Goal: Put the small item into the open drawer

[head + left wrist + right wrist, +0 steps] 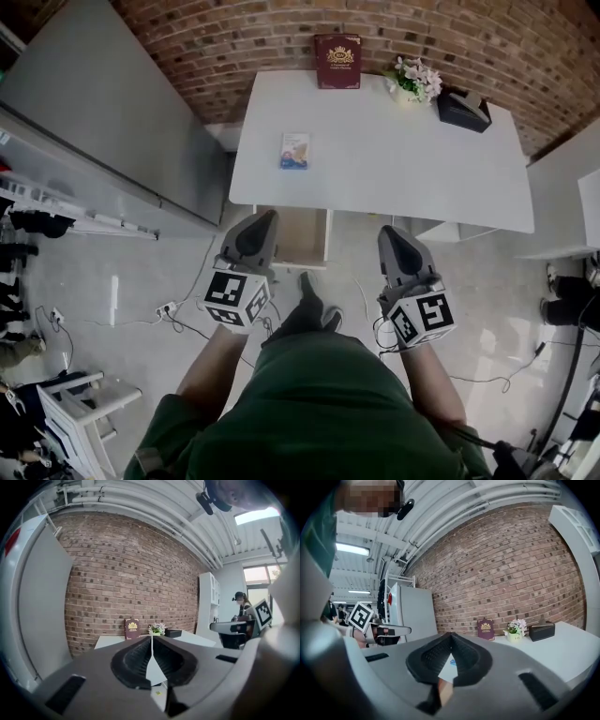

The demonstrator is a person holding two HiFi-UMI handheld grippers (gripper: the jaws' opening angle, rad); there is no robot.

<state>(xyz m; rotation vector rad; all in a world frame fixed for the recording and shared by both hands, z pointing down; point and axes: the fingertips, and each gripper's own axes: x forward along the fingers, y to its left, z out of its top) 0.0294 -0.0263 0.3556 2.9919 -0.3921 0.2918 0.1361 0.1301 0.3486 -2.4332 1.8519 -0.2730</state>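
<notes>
The small item [294,150], a blue-and-white packet, lies flat on the left part of the white table [394,159]. Below the table's front edge an open drawer [302,238] shows its wooden inside. My left gripper [266,217] is held in front of the table, its tip just left of the drawer, shut with nothing in it. My right gripper [387,232] is level with it to the right of the drawer, also shut and empty. In the left gripper view the left gripper [151,639] points at the table, and in the right gripper view the right gripper [451,637] does the same.
At the table's back edge stand a maroon book [337,61], a small flower pot [412,80] and a black box [462,110] against a brick wall. A grey cabinet [103,112] stands left, white furniture [562,197] right. Cables lie on the floor [169,309].
</notes>
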